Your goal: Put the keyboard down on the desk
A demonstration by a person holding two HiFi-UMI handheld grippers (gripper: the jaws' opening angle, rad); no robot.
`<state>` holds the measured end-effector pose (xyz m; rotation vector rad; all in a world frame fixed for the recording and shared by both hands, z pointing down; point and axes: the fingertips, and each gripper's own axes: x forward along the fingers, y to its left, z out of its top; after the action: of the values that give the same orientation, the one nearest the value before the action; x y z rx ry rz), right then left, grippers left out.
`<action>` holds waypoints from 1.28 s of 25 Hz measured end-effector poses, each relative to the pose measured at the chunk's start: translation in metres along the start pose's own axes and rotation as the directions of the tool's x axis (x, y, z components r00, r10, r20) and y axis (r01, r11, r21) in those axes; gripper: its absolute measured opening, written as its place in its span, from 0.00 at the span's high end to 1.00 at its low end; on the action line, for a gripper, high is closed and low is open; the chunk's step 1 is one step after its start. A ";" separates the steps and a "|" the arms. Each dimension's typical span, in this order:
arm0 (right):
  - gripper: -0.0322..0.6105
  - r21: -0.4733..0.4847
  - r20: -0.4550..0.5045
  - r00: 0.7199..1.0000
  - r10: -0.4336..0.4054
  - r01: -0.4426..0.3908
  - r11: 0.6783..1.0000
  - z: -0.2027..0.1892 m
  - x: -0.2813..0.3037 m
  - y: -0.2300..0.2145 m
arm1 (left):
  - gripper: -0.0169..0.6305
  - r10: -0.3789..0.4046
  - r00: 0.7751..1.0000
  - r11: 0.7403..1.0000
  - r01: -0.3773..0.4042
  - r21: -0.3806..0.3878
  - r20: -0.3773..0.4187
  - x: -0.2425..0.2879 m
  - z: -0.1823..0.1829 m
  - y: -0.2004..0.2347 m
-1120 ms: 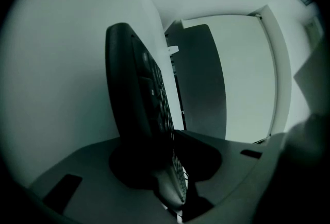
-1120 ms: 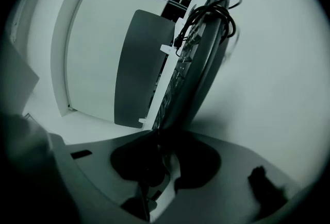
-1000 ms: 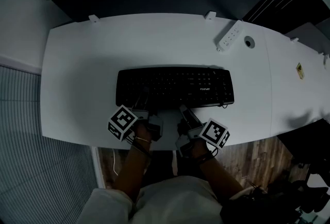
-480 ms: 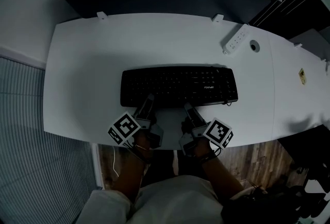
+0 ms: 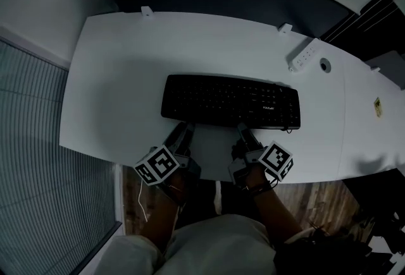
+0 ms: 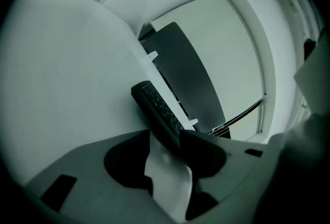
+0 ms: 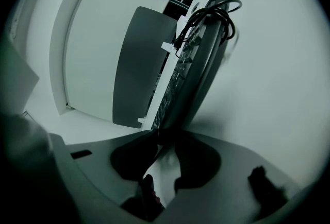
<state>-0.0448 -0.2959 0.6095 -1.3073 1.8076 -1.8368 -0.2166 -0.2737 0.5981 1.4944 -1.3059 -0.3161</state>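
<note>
We see the keyboard (image 5: 231, 102) lying flat on the white table (image 5: 120, 78), near its middle. Its long side runs from 9 to 3 o'clock, with the right end dipping slightly toward us. Both grippers reach it from 6 o'clock, over the table's near edge.

The left gripper (image 5: 183, 131) points toward 1 o'clock at the left part of the keyboard's near edge. Its jaws have just been opening and now stand wide apart. In the left gripper view only bare table shows in the gap between them. The keyboard lies just past the tips at 12 o'clock, its near edge passing behind the tip of the jaw on that view's right. We cannot tell whether that tip touches it, but the pads do not press on it.

The right gripper (image 5: 243, 131) points toward 11 o'clock at the near edge, a little right of the keyboard's middle. In the right gripper view the keyboard's edge runs down into the jaw tips, and the jaws are closed on that edge. A sliver of table shows in the gap behind the tips. From there the keyboard stretches away toward 1 o'clock.

A white strip (image 5: 306, 54) lies at 2 o'clock from the keyboard, well apart from it, near the table's far edge.
</note>
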 end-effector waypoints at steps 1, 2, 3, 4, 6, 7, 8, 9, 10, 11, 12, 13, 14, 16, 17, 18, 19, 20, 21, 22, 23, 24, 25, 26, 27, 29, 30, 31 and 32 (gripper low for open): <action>0.77 -0.002 -0.001 1.000 -0.002 0.002 1.000 -0.001 0.000 -0.001 | 0.69 0.011 1.000 0.999 -0.010 0.043 0.000 -0.004 0.000 0.000; 0.77 -0.004 -0.002 1.000 -0.005 0.005 1.000 -0.001 0.000 -0.002 | 0.69 0.022 1.000 0.996 -0.022 0.090 0.002 -0.007 0.001 -0.001; 0.77 -0.004 -0.004 1.000 -0.010 0.010 1.000 -0.001 0.000 -0.003 | 0.69 0.035 0.999 0.990 -0.036 0.138 0.007 -0.010 0.002 -0.003; 0.77 -0.004 -0.005 1.000 -0.016 0.016 1.000 -0.001 0.000 -0.004 | 0.70 0.048 0.999 0.982 -0.050 0.184 0.014 -0.013 0.004 -0.004; 0.77 -0.004 -0.010 0.999 -0.031 0.030 1.000 -0.002 0.000 -0.006 | 0.71 0.072 0.997 0.963 -0.077 0.260 0.029 -0.018 0.008 -0.007; 0.77 -0.004 -0.013 0.999 -0.038 0.038 0.999 -0.002 0.000 -0.006 | 0.72 0.082 0.996 0.953 -0.089 0.290 0.035 -0.021 0.009 -0.008; 0.77 -0.004 -0.015 0.999 -0.044 0.044 0.999 -0.003 0.000 -0.007 | 0.73 0.092 0.995 0.944 -0.099 0.316 0.040 -0.023 0.009 -0.009; 0.77 -0.005 -0.018 0.999 -0.050 0.050 0.999 -0.003 0.000 -0.007 | 0.73 0.101 0.994 0.934 -0.110 0.340 0.044 -0.026 0.009 -0.009; 0.77 -0.006 -0.022 0.998 -0.057 0.057 0.998 -0.004 0.000 -0.008 | 0.74 0.110 0.993 0.924 -0.120 0.362 0.048 -0.028 0.009 -0.009; 0.77 -0.006 -0.026 0.998 -0.064 0.064 0.998 -0.004 0.001 -0.008 | 0.75 0.119 0.991 0.915 -0.131 0.383 0.053 -0.029 0.010 -0.009; 0.77 -0.005 -0.030 0.997 -0.071 0.071 0.997 -0.005 0.002 -0.009 | 0.76 0.128 0.990 0.906 -0.140 0.400 0.057 -0.030 0.009 -0.009; 0.77 -0.002 -0.035 0.996 -0.080 0.080 0.997 -0.005 0.002 -0.010 | 0.78 0.135 0.989 0.898 -0.148 0.414 0.061 -0.031 0.009 -0.009; 0.77 0.001 -0.041 0.995 -0.090 0.090 0.996 -0.006 0.003 -0.011 | 0.79 0.140 0.988 0.892 -0.154 0.424 0.064 -0.032 0.008 -0.010; 0.77 0.010 -0.051 0.992 -0.114 0.115 0.993 -0.007 0.003 -0.014 | 0.79 0.147 0.987 0.884 -0.162 0.439 0.068 -0.033 0.007 -0.011; 0.77 0.016 -0.055 0.990 -0.129 0.130 0.991 -0.008 0.003 -0.016 | 0.80 0.151 0.986 0.878 -0.168 0.448 0.073 -0.034 0.007 -0.012; 0.77 0.024 -0.059 0.988 -0.145 0.146 0.989 -0.009 0.003 -0.018 | 0.80 0.158 0.984 0.870 -0.177 0.460 0.080 -0.035 0.007 -0.013; 0.77 0.030 -0.062 0.985 -0.158 0.160 0.987 -0.009 0.003 -0.020 | 0.81 0.165 0.982 0.861 -0.187 0.473 0.090 -0.036 0.007 -0.014; 0.77 0.034 -0.065 0.984 -0.167 0.170 0.985 -0.010 0.002 -0.021 | 0.82 0.170 0.980 0.852 -0.197 0.486 0.098 -0.037 0.008 -0.015; 0.77 0.036 -0.067 0.982 -0.174 0.177 0.984 -0.010 0.002 -0.021 | 0.82 0.174 0.979 0.844 -0.203 0.496 0.105 -0.038 0.009 -0.016; 0.77 0.036 -0.070 0.981 -0.179 0.182 0.983 -0.010 0.002 -0.021 | 0.82 0.176 0.978 0.839 -0.208 0.503 0.110 -0.039 0.009 -0.017; 0.77 0.038 -0.074 0.980 -0.184 0.187 0.982 -0.010 0.002 -0.021 | 0.82 0.178 0.978 0.836 -0.210 0.507 0.113 -0.040 0.010 -0.017; 0.77 0.043 -0.080 0.979 -0.189 0.193 0.980 -0.010 0.002 -0.021 | 0.83 0.179 0.977 0.834 -0.214 0.509 0.116 -0.040 0.011 -0.016; 0.77 0.049 -0.089 0.977 -0.195 0.200 0.979 -0.011 0.003 -0.021 | 0.83 0.182 0.976 0.832 -0.217 0.510 0.118 -0.041 0.012 -0.016; 0.77 0.057 -0.099 0.974 -0.202 0.208 0.977 -0.011 0.003 -0.021 | 0.83 0.185 0.975 0.832 -0.221 0.510 0.120 -0.040 0.012 -0.015; 0.77 0.064 -0.110 0.972 -0.209 0.216 0.974 -0.012 0.003 -0.022 | 0.83 0.188 0.975 0.832 -0.223 0.509 0.121 -0.040 0.013 -0.015; 0.77 0.072 -0.127 0.967 -0.222 0.232 0.970 -0.013 0.004 -0.022 | 0.83 0.190 0.975 0.833 -0.224 0.506 0.119 -0.038 0.012 -0.014; 0.77 0.071 -0.133 0.965 -0.226 0.237 0.969 -0.014 0.004 -0.022 | 0.83 0.189 0.975 0.834 -0.222 0.505 0.117 -0.037 0.011 -0.014; 0.77 0.068 -0.138 0.964 -0.230 0.240 0.968 -0.014 0.004 -0.023 | 0.83 0.188 0.975 0.833 -0.220 0.508 0.114 -0.035 0.010 -0.015; 0.77 0.065 -0.142 0.962 -0.232 0.243 0.968 -0.015 0.004 -0.023 | 0.83 0.186 0.976 0.830 -0.217 0.513 0.112 -0.034 0.009 -0.016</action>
<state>-0.0485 -0.2841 0.6346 -1.4570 1.6784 -2.1470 -0.2269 -0.2532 0.5673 1.7800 -1.6706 0.1578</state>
